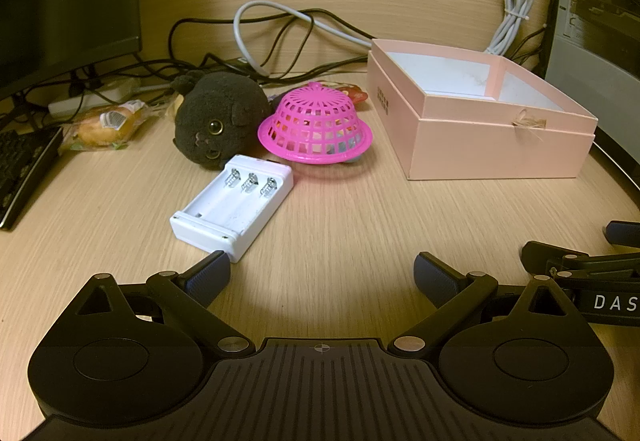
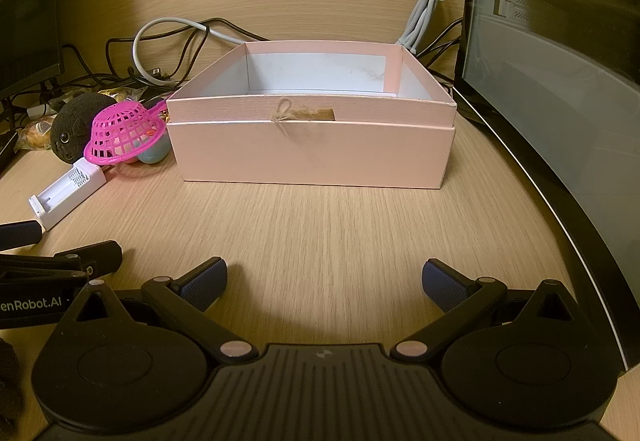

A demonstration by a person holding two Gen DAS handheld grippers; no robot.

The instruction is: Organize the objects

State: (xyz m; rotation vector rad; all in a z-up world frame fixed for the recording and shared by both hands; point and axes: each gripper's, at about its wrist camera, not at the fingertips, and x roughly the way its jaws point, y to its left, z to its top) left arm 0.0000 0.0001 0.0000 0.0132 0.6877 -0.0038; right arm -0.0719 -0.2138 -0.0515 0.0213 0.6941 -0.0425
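Wooden desk (image 1: 340, 225); both grippers angled down, fingers spread, empty.

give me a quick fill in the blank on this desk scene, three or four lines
1. The pink basket lies ____ side up on the desk.
2. The white battery charger holds ____ batteries.
3. The plush toy beside the basket is dark ____ in colour.
4. The left gripper and the right gripper both stand ____.

Missing words: wrong (bottom); no; grey; open
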